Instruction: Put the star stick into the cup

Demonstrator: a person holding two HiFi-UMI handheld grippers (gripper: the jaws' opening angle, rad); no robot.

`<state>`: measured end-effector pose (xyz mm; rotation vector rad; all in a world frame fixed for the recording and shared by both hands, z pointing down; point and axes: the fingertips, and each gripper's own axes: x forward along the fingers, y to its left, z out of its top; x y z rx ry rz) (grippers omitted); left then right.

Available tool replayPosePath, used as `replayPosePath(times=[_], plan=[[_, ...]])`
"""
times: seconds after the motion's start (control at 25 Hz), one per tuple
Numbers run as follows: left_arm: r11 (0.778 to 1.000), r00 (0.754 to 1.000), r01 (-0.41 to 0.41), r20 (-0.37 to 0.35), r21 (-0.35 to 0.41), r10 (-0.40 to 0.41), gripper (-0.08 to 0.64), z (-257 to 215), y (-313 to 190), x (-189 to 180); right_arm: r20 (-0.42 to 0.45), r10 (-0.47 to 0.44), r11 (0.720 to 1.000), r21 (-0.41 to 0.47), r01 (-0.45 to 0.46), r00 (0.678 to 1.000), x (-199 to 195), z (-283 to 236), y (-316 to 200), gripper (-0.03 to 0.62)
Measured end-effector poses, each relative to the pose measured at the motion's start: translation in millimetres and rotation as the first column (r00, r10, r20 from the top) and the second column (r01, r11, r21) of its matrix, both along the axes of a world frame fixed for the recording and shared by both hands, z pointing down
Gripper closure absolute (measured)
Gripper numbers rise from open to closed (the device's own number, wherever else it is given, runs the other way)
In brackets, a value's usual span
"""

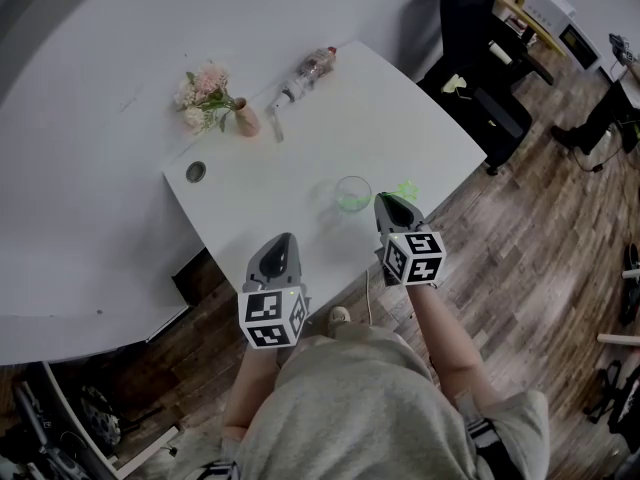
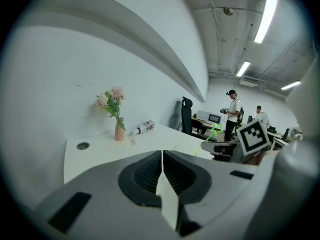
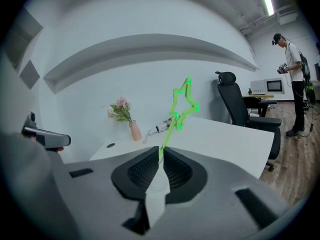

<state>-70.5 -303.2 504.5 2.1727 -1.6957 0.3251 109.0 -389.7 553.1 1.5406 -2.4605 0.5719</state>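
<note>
The green star stick (image 3: 183, 105) rises tilted from my right gripper (image 3: 161, 153), which is shut on its thin stem. In the head view the star (image 1: 406, 189) shows just right of a clear cup (image 1: 352, 194) that has something green in its bottom. The right gripper (image 1: 386, 201) hovers at the table's near right edge, close beside the cup. My left gripper (image 1: 286, 239) hangs at the near edge, left of the cup. Its jaws (image 2: 162, 155) are shut with nothing between them. The left gripper view catches the star (image 2: 215, 131) ahead to the right.
On the white table (image 1: 300, 158), at the back, stand a pink vase of flowers (image 1: 243, 119) and a lying bottle (image 1: 309, 70), with a round cable hole (image 1: 195, 171) at the left. A black office chair (image 1: 482, 63) stands at the right. Persons (image 2: 232, 115) stand far off.
</note>
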Motion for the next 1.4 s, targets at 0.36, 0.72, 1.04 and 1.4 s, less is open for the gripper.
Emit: replayPosePath(times=[0.36, 0.72, 1.04, 1.4], plan=[[1.0, 1.0, -0.01, -0.001, 0.016, 0.01, 0.548, -6.7, 5.9, -0.8, -0.036, 0.01, 1.0, -0.008, -0.01, 0.999, 0.6, 4.8, 2.3, 0.555], [0.999, 0.999, -0.033, -0.009, 0.037, 0.034, 0.548, -19.3, 20.8, -2.5, -0.05, 0.038, 0.999, -0.007, -0.038, 0.998, 4.7, -2.4, 25.2, 0.532], [0.996, 0.997, -0.068, -0.019, 0.064, 0.069, 0.548, -34.8, 46.3, 2.0, -0.038, 0.051, 0.997, 0.052, -0.049, 0.998, 2.3, -38.1, 68.4, 0.532], [0.989, 0.992, -0.118, -0.024, 0.087, 0.121, 0.548, -44.2, 93.5, 6.1, -0.003, 0.057, 0.991, 0.121, -0.057, 0.998, -10.2, -76.3, 136.8, 0.532]])
